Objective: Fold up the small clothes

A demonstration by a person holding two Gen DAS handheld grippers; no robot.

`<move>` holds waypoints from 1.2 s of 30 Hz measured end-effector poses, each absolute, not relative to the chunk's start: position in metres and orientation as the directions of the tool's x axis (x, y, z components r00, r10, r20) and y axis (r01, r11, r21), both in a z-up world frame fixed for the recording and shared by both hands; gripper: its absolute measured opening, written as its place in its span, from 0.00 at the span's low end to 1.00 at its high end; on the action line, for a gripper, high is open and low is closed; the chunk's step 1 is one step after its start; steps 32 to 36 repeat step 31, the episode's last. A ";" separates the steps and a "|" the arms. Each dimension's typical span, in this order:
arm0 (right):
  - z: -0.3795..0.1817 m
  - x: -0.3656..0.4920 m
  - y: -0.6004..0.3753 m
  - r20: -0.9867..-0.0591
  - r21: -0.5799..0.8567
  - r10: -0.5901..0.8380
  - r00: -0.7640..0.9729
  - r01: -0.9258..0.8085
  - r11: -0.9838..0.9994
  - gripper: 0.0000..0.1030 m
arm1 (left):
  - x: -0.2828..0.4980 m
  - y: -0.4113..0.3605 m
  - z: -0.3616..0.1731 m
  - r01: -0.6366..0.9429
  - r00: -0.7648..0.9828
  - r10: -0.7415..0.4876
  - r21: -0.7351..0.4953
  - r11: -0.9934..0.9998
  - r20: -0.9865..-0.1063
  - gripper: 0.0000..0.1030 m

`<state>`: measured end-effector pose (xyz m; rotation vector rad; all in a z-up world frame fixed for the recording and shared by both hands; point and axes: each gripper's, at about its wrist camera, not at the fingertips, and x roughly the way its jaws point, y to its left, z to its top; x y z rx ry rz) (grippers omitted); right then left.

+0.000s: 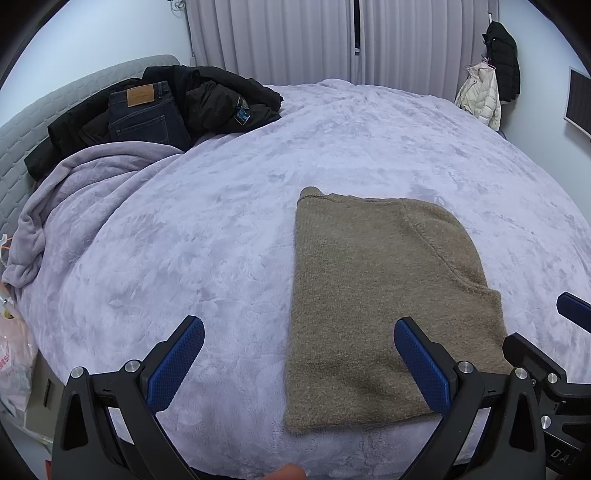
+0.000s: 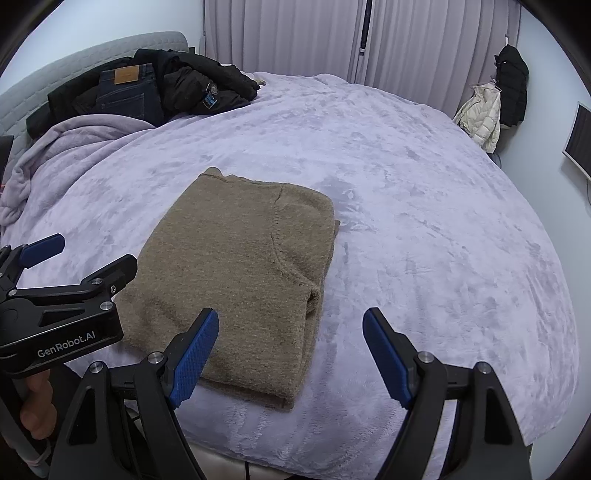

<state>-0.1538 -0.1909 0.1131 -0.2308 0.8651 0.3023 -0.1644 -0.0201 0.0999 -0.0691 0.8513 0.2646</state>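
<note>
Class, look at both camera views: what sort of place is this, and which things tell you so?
Most likely a bedroom in a home: a wide bed under a plush lilac blanket, a padded headboard, closed curtains behind it, and coats hanging on the wall.

Open stretch: the lavender bedspread (image 2: 424, 206) lies bare to the right of and beyond the folded brown sweater (image 2: 236, 258), wide enough for either gripper.
Left side: bare cover between the sweater and the bunched blanket (image 1: 74, 206).
Far left corner: dark jacket (image 1: 218, 96) and jeans (image 1: 144, 110) piled by the headboard (image 1: 22, 147).
Near edge: the left gripper (image 1: 299, 365) and right gripper (image 2: 291, 354) hang wide open, crowding each other.
Right wall: hanging coats (image 2: 495, 107), well apart.
</note>
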 end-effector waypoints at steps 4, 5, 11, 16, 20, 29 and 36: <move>0.113 -0.154 -0.191 -0.776 -0.080 0.166 0.609 -0.355 0.931 0.80 | -0.165 -0.021 0.100 -0.259 0.628 0.205 0.046 0.965 -0.751 1.00; 0.113 -0.154 -0.191 -0.776 -0.081 0.165 0.608 -0.356 0.931 0.80 | -0.165 -0.021 0.100 -0.259 0.629 0.205 0.046 0.965 -0.750 1.00; 0.113 -0.154 -0.190 -0.776 -0.082 0.165 0.609 -0.356 0.931 0.80 | -0.165 -0.021 0.100 -0.253 0.631 0.200 0.045 0.966 -0.749 1.00; 0.113 -0.154 -0.189 -0.775 -0.083 0.164 0.610 -0.355 0.931 0.80 | -0.165 -0.021 0.100 -0.253 0.632 0.196 0.039 0.967 -0.750 1.00; 0.113 -0.154 -0.189 -0.774 -0.083 0.164 0.611 -0.355 0.931 0.80 | -0.165 -0.021 0.100 -0.247 0.635 0.191 0.038 0.968 -0.749 1.00; 0.112 -0.152 -0.192 -0.776 -0.082 0.170 0.608 -0.364 0.928 0.80 | -0.166 -0.021 0.100 -0.244 0.639 0.174 0.018 0.970 -0.749 1.00; 0.110 -0.150 -0.195 -0.779 -0.077 0.171 0.603 -0.363 0.929 0.80 | -0.165 -0.022 0.099 -0.238 0.639 0.165 0.011 0.971 -0.751 1.00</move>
